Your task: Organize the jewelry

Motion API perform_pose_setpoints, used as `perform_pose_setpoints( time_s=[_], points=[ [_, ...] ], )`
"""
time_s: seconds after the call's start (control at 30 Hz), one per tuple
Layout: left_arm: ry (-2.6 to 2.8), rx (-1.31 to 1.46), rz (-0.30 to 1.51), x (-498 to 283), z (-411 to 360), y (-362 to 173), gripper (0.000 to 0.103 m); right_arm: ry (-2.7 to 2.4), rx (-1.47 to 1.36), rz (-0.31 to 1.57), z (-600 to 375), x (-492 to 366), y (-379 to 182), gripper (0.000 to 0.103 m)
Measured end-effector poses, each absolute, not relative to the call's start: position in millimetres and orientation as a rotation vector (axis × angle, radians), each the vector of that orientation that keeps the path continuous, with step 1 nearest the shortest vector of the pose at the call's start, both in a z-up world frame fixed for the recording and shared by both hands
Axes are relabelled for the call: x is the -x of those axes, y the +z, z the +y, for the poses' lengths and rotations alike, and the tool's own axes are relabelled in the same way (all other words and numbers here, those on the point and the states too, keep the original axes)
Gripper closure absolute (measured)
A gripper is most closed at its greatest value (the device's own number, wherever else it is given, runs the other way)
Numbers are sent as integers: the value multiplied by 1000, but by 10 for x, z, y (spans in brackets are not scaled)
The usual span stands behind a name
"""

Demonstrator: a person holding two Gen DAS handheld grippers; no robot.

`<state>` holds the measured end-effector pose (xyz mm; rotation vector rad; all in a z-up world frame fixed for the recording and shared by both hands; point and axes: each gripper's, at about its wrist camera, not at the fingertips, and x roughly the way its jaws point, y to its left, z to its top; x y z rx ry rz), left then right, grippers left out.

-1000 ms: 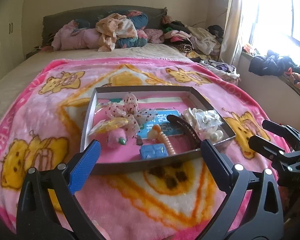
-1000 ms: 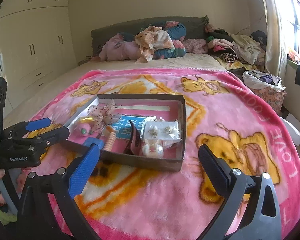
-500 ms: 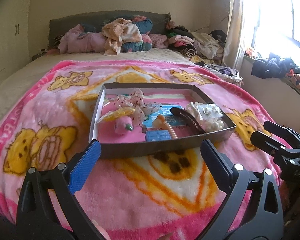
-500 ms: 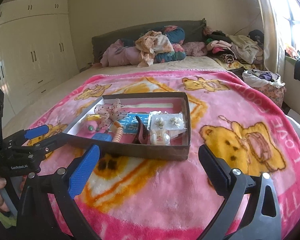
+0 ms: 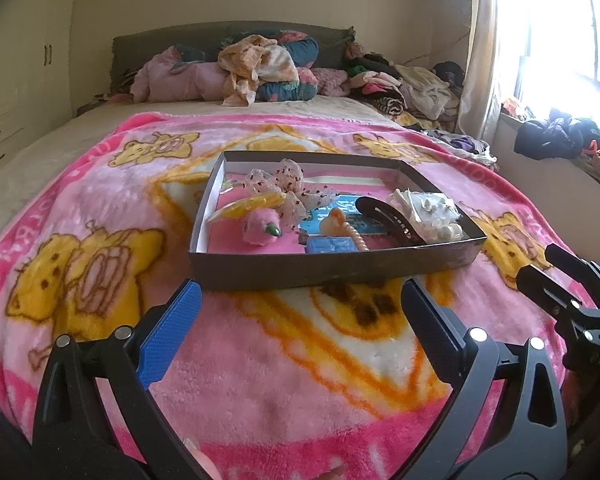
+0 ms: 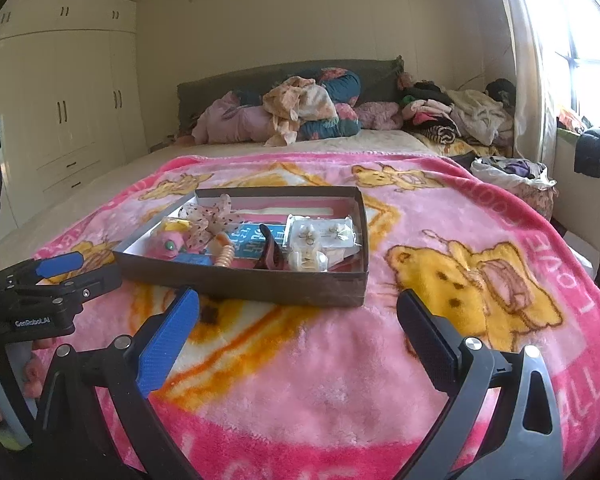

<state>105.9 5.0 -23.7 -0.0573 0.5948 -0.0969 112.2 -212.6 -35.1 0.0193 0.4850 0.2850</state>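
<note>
The left gripper [image 5: 300, 320] has its jaws wide apart with nothing between them; it hangs over the pink blanket [image 5: 260, 380], near the front wall of the box [image 5: 332, 270]. Its lower arms are cut off by the picture edge. In the left wrist view, the right gripper [image 5: 534, 266] enters at 3 o'clock; only its front part shows there. In its own view the right gripper [image 6: 298, 320] is also spread wide and holds nothing.

One shallow dark box lies on the blanket on the bed [image 6: 260, 146], at 12 o'clock from both grippers. Inside it, from left to right, I count: one yellow piece [image 5: 246, 206] that is hard to identify, one pink fluffy piece [image 5: 260, 228] with a green tip, one dotted sheer bow [image 5: 280, 184], one small blue block [image 5: 330, 245] half hidden by the front wall, one blue card [image 5: 342, 210] partly covered, one pearl-like beaded strand [image 5: 354, 234], one dark hair clip [image 5: 388, 216], and one clear packet [image 6: 322, 232] with earrings. I see two earrings; more I cannot tell. Below the packet is a white piece [image 6: 308, 260], unclear.

At 12 o'clock far back, a pile of clothes [image 6: 300, 112] lies against the headboard.
</note>
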Motion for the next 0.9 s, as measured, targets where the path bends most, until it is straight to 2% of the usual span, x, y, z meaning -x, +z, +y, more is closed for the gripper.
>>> perform_pose_setpoints(
  time_s=[0.3, 0.9],
  points=[
    [-91, 57, 567, -1007, 47, -265, 12, 272, -27, 425, -2129, -1040, -392, 7],
    [-62, 55, 561, -1008, 85, -309, 12, 269, -26, 433, -2146, -1062, -425, 7]
  ],
)
